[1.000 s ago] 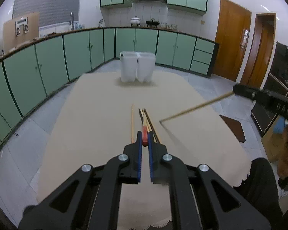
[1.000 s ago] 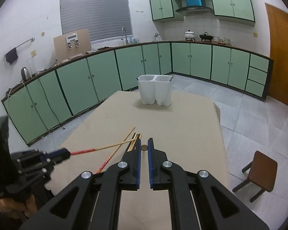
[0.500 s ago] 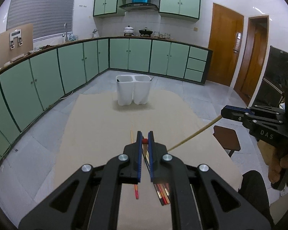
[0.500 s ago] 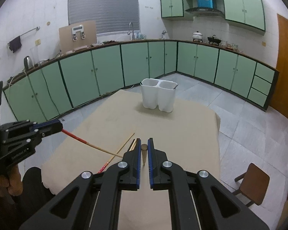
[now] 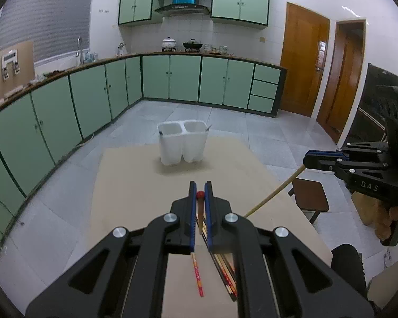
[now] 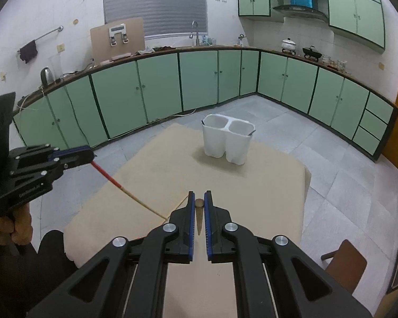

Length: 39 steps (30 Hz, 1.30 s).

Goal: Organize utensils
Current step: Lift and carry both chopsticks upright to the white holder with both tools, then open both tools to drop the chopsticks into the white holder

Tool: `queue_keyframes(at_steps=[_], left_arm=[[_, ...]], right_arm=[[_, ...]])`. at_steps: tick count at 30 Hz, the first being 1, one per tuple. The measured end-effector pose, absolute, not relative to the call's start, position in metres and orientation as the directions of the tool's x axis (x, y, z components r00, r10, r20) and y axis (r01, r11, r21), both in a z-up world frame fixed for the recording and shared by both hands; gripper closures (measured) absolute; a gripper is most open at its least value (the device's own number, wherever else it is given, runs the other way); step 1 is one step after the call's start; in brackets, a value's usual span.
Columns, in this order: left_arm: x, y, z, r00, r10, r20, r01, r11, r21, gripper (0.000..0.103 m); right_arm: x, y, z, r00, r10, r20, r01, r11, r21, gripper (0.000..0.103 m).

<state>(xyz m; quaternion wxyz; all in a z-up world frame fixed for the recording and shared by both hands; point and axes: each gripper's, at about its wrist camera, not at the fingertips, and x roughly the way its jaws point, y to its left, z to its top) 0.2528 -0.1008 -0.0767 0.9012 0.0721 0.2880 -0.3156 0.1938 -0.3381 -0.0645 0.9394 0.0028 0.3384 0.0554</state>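
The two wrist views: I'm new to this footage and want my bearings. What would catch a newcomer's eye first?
Each gripper is shut on one chopstick held above the table: the left gripper pinches a red-ended chopstick, the right gripper a plain wooden chopstick. Beyond them a white two-compartment holder stands on the beige table. More chopsticks lie on the table under the left gripper.

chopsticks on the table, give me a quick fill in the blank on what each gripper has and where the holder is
The left gripper is shut on a chopstick with a ____ top end. The right gripper grips one plain ____ chopstick. The white holder has ____ compartments. More chopsticks lie on the ____.

Missing words: red; wooden; two; table
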Motion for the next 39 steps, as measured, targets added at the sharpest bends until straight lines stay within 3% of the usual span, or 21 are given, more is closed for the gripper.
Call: queue_keyframes(at_steps=[12,24,31,39], left_arm=[[0.315,-0.121,-0.013,0.664,-0.53,-0.528,0.612,0.791,-0.024,0.098],[0.402,-0.163,0.034,0.723,-0.523,-0.451,0.587,0.809,0.005,0.098],[0.467,-0.194,0.029,0.734,-0.517,-0.439,0.565,0.825,-0.027,0.098],[0.519,-0.224,-0.03,0.715,-0.494,-0.495,0.549,0.835,-0.04,0.098]], right_arm=[[0.247,-0.357,0.0,0.781,0.098,-0.617,-0.103,0.994,0.026,0.096],[0.364,-0.403,0.064,0.829,0.013,-0.559,0.009,0.999,0.037,0.096],[0.427,-0.416,0.048,0.821,-0.024,-0.57,0.048,0.998,0.028,0.096],[0.476,-0.434,-0.019,0.759,-0.007,-0.651,0.073,0.995,0.074,0.096]])
